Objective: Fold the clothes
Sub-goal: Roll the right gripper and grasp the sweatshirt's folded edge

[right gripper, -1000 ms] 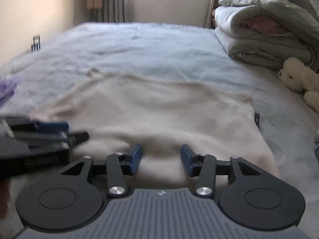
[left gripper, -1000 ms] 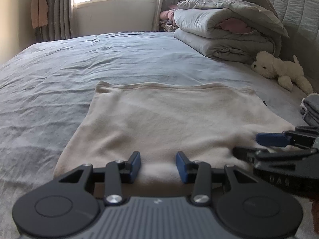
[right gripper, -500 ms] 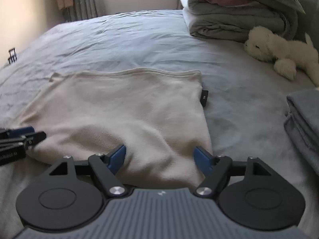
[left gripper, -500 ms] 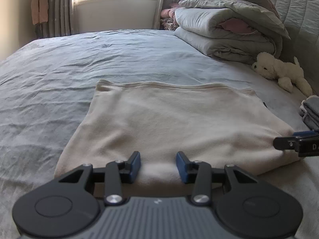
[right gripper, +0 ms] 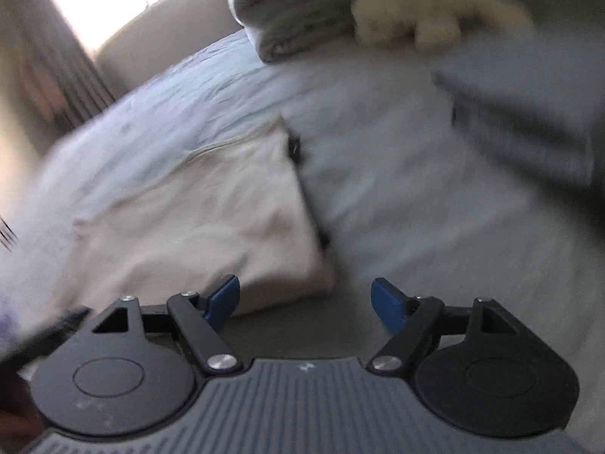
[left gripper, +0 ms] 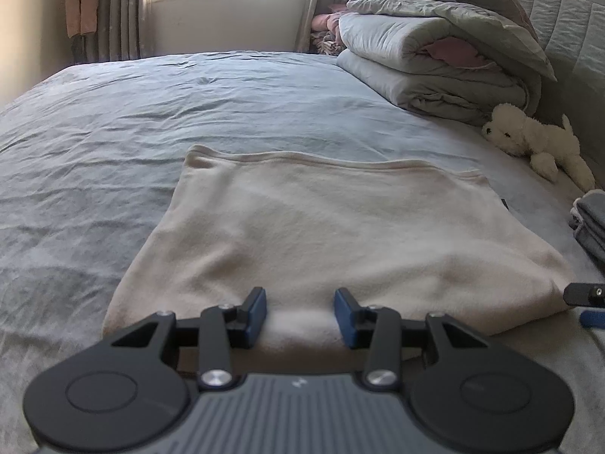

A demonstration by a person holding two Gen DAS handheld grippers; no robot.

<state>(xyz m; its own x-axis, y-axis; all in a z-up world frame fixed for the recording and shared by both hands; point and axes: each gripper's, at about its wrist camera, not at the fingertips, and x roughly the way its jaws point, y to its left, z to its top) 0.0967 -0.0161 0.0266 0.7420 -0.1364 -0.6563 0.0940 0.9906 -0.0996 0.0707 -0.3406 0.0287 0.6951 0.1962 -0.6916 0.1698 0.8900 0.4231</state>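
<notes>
Cream fleece garment point(left gripper: 340, 234) lies folded flat on grey-blue bedsheet point(left gripper: 113, 143); left gripper point(left gripper: 300, 316) half-spread over near edge, pads clear; right gripper point(right gripper: 305, 304) slid off toward garment's right corner, jaws just opened wide, empty – likely repositioning for next fold

My left black hand-held gripper with blue pads point(left gripper: 300, 316) is pointing downward, its jaws standing partly apart. My right black hand-held gripper with blue pads point(right gripper: 305, 300) is tilting sideways, its jaws having just been opening wide, with nothing between them.
</notes>
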